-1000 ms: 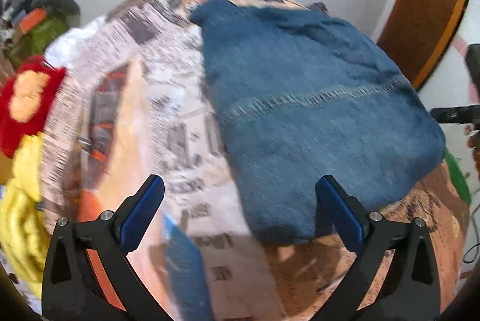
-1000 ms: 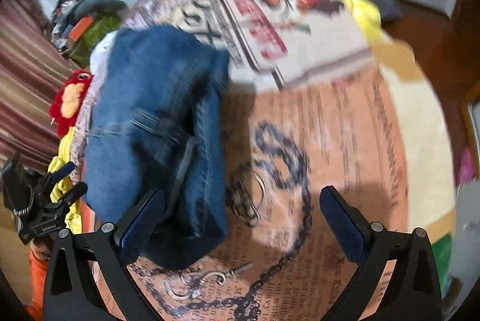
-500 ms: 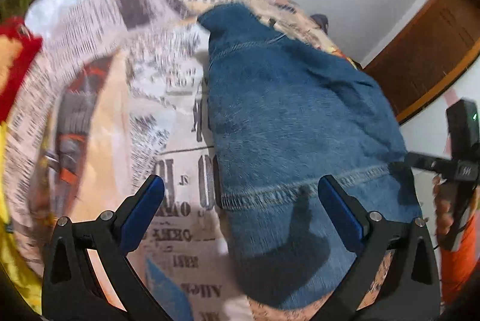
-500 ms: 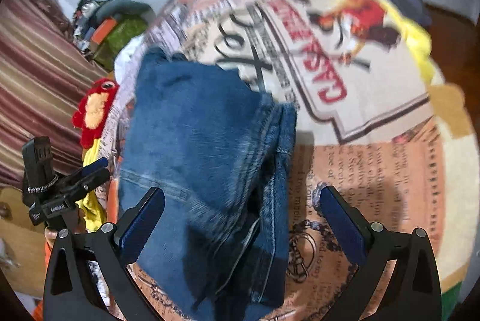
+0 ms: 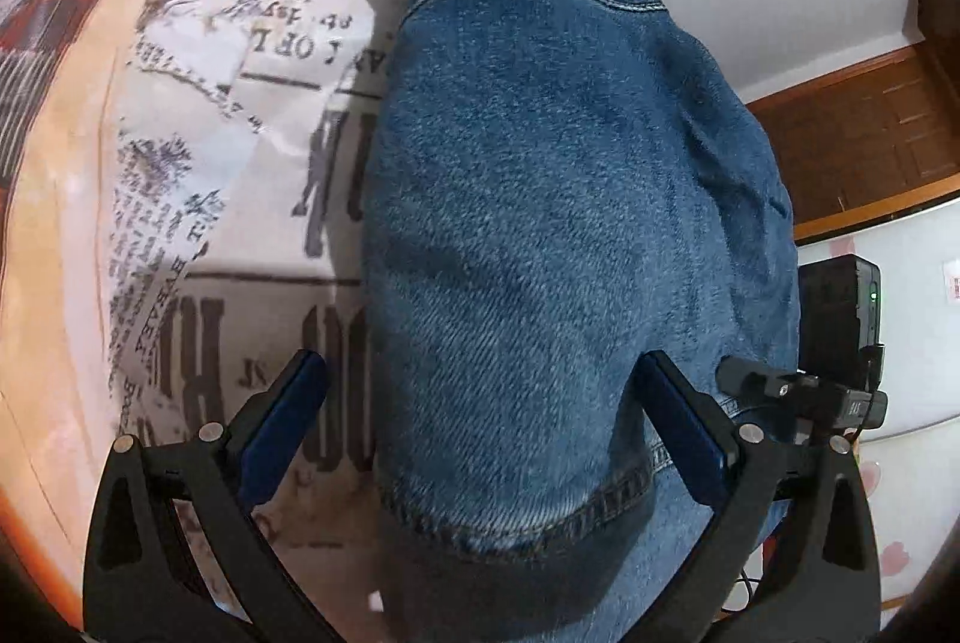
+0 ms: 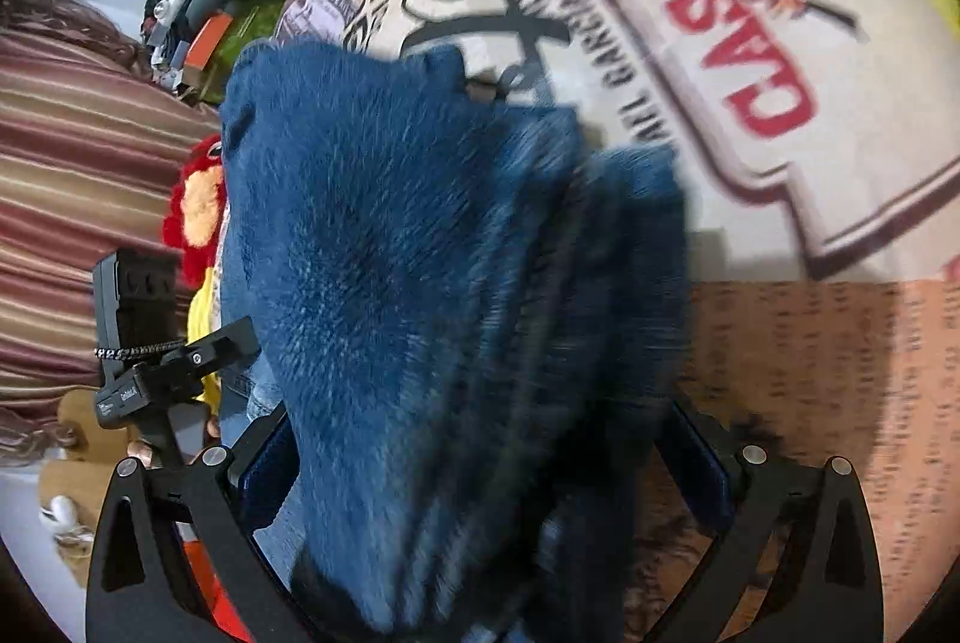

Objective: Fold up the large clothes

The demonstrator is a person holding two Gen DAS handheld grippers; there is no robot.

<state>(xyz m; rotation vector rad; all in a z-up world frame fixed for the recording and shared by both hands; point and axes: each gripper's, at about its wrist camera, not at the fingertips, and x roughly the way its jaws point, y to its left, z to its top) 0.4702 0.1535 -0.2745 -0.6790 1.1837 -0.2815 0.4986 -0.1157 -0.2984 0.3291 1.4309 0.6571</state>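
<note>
Right now the folded blue jeans (image 5: pixel 540 235) lie on a bedspread (image 5: pixel 240 114) printed with old newspaper text and red lettering, and both grippers sit low at the near end of the bundle. The left gripper (image 5: pixel 480 421) has its 2 blue-padded fingers (image 5: pixel 282 421) spread wide, one on each side of the stitched hem; the pads stand apart from the denim and nothing is pinched between them. Beyond its right finger, the black body of the other gripper shows at the edge of the jeans.

From the right wrist view the jeans (image 6: pixel 390 253) bulk up in thick, blurred layers that fill the space between the fingers of the right gripper (image 6: pixel 480 457). Its jaws are also wide, and I cannot tell whether the pads touch the cloth. To the left of the denim sit a red and yellow plush toy (image 6: pixel 198 211), a striped curtain (image 6: pixel 78 175) and a heap of clutter (image 6: pixel 204 24) against the wall.
</note>
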